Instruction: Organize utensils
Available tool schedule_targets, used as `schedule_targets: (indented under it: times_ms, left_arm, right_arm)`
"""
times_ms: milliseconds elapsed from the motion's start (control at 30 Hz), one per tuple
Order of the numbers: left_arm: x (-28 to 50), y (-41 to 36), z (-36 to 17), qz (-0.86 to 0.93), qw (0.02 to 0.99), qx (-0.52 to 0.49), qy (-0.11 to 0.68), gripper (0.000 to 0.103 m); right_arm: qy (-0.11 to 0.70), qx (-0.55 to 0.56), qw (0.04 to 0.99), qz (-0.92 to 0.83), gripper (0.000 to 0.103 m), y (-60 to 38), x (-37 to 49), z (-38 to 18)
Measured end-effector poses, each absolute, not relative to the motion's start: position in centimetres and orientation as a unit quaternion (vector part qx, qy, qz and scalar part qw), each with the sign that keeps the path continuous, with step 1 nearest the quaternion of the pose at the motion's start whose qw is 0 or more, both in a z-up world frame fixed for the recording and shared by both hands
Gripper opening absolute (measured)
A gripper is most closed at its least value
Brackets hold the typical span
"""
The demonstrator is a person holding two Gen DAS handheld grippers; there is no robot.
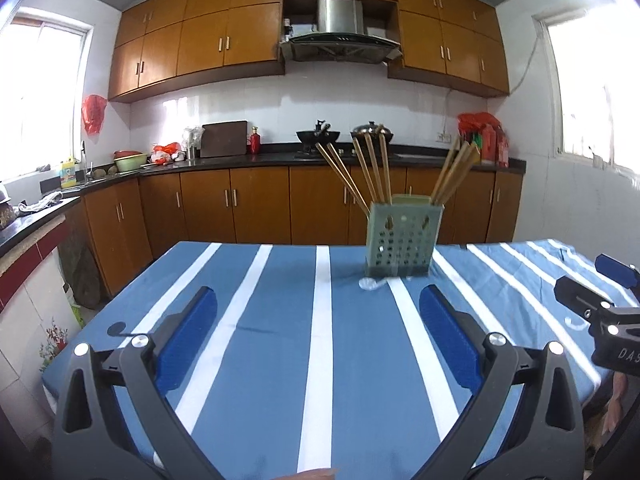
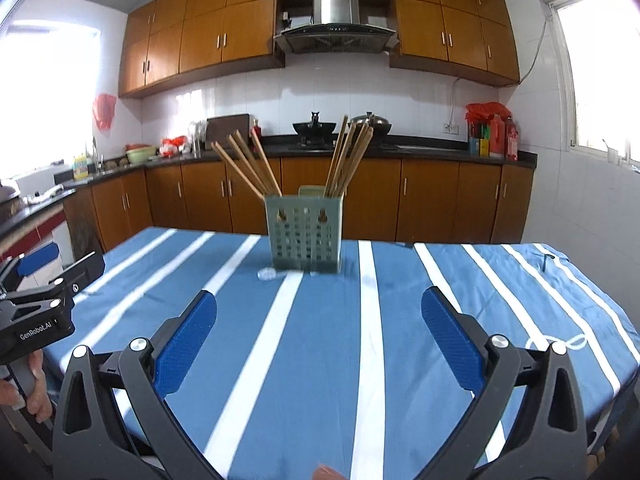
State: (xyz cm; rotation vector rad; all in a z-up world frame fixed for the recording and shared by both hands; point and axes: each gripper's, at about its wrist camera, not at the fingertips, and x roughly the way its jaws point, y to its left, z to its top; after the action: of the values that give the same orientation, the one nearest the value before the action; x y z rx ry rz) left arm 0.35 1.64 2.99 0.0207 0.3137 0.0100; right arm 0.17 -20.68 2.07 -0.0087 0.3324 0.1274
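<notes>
A pale green perforated utensil holder (image 1: 404,240) (image 2: 304,236) stands upright on the blue, white-striped tablecloth (image 1: 280,344) (image 2: 320,360), towards the far edge. Several wooden chopsticks (image 1: 374,172) (image 2: 256,168) lean out of it in separate bunches. My left gripper (image 1: 318,292) is open and nothing is between its blue pads (image 1: 188,336); the holder is ahead of it, a little to the right. My right gripper (image 2: 319,294) is open and bare too, with the holder straight ahead. Each gripper also shows at the edge of the other's view (image 1: 598,282) (image 2: 60,266).
A small clear disc (image 1: 372,283) (image 2: 269,274) lies on the cloth just in front of the holder. A thin dark object (image 2: 546,260) sits near the table's far right corner. Behind the table run brown kitchen cabinets (image 1: 260,204) and a black counter (image 2: 440,152). A hand (image 2: 28,396) grips the left tool.
</notes>
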Motion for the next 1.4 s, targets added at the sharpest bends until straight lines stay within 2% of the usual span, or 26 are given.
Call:
schedule_targets:
  times_ms: [433, 1400]
  left_arm:
    - [-0.4, 0.6, 0.1, 0.0, 0.983, 0.025, 0.184, 0.099]
    - [0.1, -0.3, -0.9, -0.008, 0.979, 0.022, 0.204, 0.099]
  right_arm:
    - [0.195, 0.032, 0.979, 0.041, 0.101, -21.7, -1.0, -1.0]
    - [0.213, 0.037, 0.976, 0.031, 0.101, -21.7, -0.9, -1.8]
